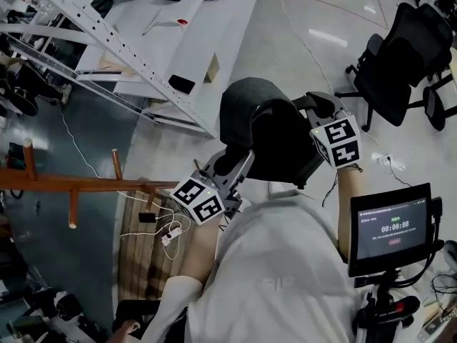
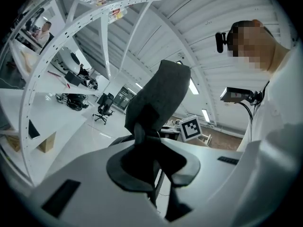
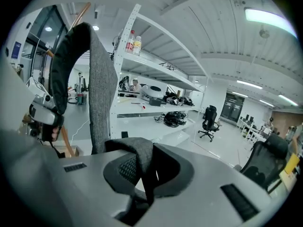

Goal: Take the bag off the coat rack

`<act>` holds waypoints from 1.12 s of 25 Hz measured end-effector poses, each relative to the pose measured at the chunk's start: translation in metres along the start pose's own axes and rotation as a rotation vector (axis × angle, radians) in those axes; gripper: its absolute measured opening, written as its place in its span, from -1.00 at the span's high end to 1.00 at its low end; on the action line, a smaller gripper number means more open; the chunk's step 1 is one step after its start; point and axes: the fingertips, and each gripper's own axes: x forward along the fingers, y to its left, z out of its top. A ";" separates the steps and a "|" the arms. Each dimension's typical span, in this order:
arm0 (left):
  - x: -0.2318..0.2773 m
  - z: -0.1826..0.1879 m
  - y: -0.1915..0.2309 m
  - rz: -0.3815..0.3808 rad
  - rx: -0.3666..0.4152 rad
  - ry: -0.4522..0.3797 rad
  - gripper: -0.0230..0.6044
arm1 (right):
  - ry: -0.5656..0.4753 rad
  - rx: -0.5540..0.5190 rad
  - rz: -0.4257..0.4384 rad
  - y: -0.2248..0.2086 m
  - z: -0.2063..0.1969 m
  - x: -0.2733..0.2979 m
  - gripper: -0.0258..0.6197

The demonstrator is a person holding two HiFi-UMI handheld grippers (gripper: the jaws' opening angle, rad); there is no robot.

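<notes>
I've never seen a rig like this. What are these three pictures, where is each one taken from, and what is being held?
There is no robot here: a person holds a two-jaw gripper in each hand. The head view comes from a camera on the person's head, looking steeply down. The other two come from cameras riding on each gripper, looking along its jaws. The left gripper and the right gripper are both shut on the dark grey fabric bag, each pinching a strap or fold of it. The brown wooden coat rack shows at the left of the head view, and the bag no longer seems to hang on it. The cubes with black-and-white squares are parts of the grippers. Below lies pale floor, not a table.
</notes>
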 end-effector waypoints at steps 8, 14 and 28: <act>0.008 -0.004 0.002 0.003 0.002 0.034 0.76 | 0.007 0.052 -0.013 -0.002 -0.016 -0.003 0.81; 0.010 -0.001 -0.003 -0.011 0.010 0.034 0.80 | -0.006 0.059 -0.033 -0.006 -0.014 -0.004 0.81; 0.010 0.001 -0.004 -0.013 -0.005 0.022 0.84 | -0.002 0.064 -0.031 -0.008 -0.015 -0.001 0.81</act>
